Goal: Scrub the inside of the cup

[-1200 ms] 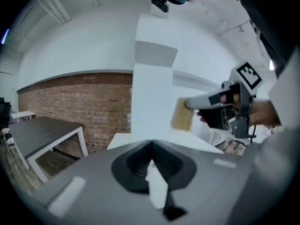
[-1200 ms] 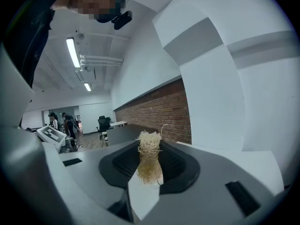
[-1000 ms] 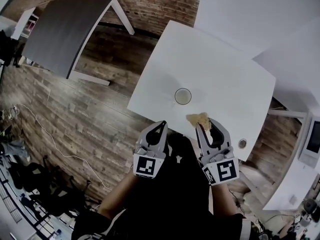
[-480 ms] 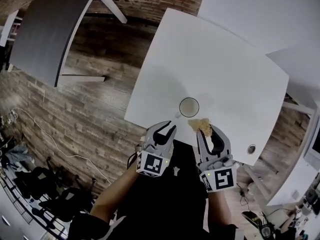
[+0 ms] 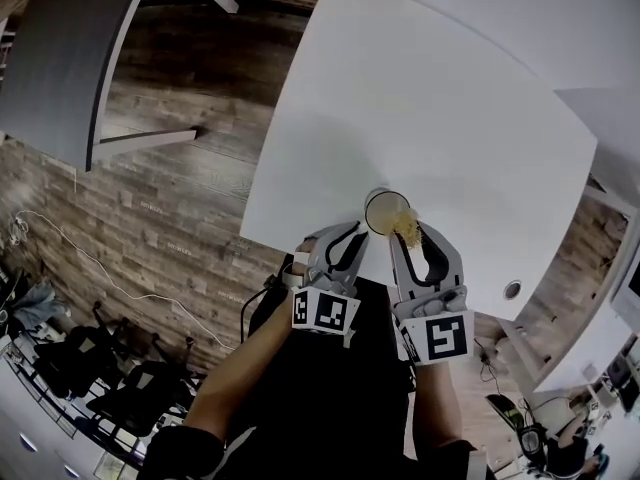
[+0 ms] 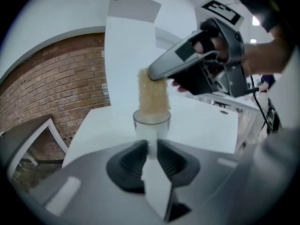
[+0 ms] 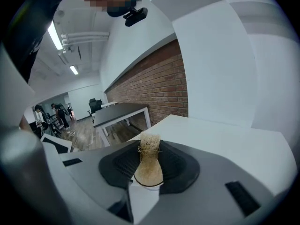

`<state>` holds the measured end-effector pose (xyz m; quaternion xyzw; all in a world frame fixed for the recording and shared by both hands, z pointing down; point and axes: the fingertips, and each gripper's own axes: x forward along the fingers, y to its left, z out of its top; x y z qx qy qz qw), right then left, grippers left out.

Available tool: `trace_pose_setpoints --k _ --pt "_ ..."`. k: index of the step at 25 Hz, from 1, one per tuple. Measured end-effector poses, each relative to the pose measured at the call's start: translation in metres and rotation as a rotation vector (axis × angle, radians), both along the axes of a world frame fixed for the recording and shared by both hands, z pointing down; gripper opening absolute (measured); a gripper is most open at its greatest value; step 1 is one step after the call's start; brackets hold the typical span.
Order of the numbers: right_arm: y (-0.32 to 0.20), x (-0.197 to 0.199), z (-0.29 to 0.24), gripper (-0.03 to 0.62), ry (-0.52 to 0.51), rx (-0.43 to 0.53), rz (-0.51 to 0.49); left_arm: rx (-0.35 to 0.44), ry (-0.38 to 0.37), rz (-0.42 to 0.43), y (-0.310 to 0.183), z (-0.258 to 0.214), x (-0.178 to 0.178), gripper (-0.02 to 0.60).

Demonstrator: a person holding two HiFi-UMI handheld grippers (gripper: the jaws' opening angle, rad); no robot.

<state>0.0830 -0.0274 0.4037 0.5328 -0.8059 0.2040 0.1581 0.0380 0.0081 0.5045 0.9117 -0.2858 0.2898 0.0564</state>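
Your clear cup [image 5: 378, 208] stands upright near the tabletop [image 5: 430, 118] edge; the tan fibrous scrubber [image 5: 407, 226] dips into it.

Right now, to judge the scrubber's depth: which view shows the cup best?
The left gripper view: the cup stands side-on, centred, scrubber at its mouth. The head view gives only its small rim from above; the right gripper view, a sliver of rim under the scrubber.

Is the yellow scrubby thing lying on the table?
No, the right gripper holds the scrubber upright in the air, its lower end at the mouth of the cup.
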Motion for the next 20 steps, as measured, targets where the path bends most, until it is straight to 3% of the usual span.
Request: trace_pose_setpoints --k 9,16,20 --pt "0.004 -0.018 0.042 0.1 0.094 -0.157 -0.137 -0.012 -0.003 -0.004 -0.006 0.002 0.002 0.061" --pt "0.005 -0.014 0.088 0.087 0.195 -0.439 -0.22 0.013 -0.038 0.016 -0.009 0.004 0.004 0.063" --pt "0.004 -0.018 0.101 0.084 0.311 -0.614 -0.321 0.01 -0.039 0.009 -0.009 0.007 0.002 0.063"
